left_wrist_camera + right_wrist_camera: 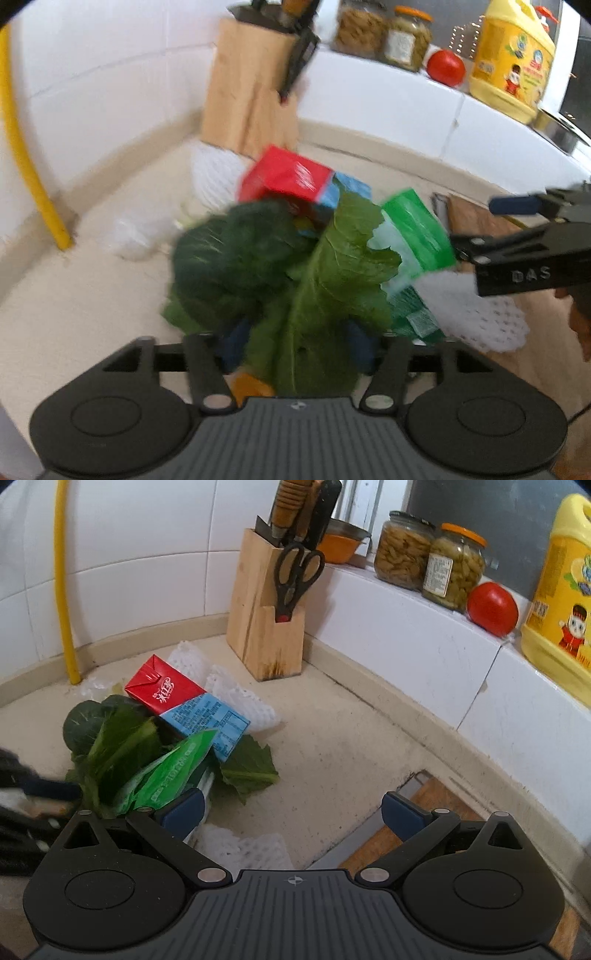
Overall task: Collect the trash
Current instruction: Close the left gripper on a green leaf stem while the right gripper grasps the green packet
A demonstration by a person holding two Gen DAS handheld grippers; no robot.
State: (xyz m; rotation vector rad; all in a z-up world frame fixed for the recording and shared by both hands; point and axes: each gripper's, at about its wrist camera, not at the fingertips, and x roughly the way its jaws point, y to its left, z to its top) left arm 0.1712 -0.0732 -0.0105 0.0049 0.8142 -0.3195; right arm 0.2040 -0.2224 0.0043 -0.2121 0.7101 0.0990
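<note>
Looking at a trash pile in the counter [351,746] corner, near the wooden knife block [264,624]; we see green leaves [332,266], a red-and-blue drink carton [184,705], a green plastic wrapper [170,771] and white foam fruit netting [240,698] heaped together, touching each other. Carton lies tilted on top of the leaves and netting; wrapper leans against the carton's blue end. More netting [243,849] lies on the counter just beside our right gripper's [291,812] left fingertip. Left gripper [295,341] sits in the leaves, fingers partly spread; a big leaf lies between the blue pads [360,343], but the view is blurred and we cannot tell whether they press on it. Right gripper is spread wide, nothing between the jaws, hovering over bare counter beside the pile; its left pad is near the wrapper's edge. Cutting board [436,805] lies under its right finger. On the tiled ledge [406,627]: two jars of pickles [454,568], a tomato [493,609], a yellow detergent jug [561,590]. Yellow pipe [64,590] runs up the wall.
</note>
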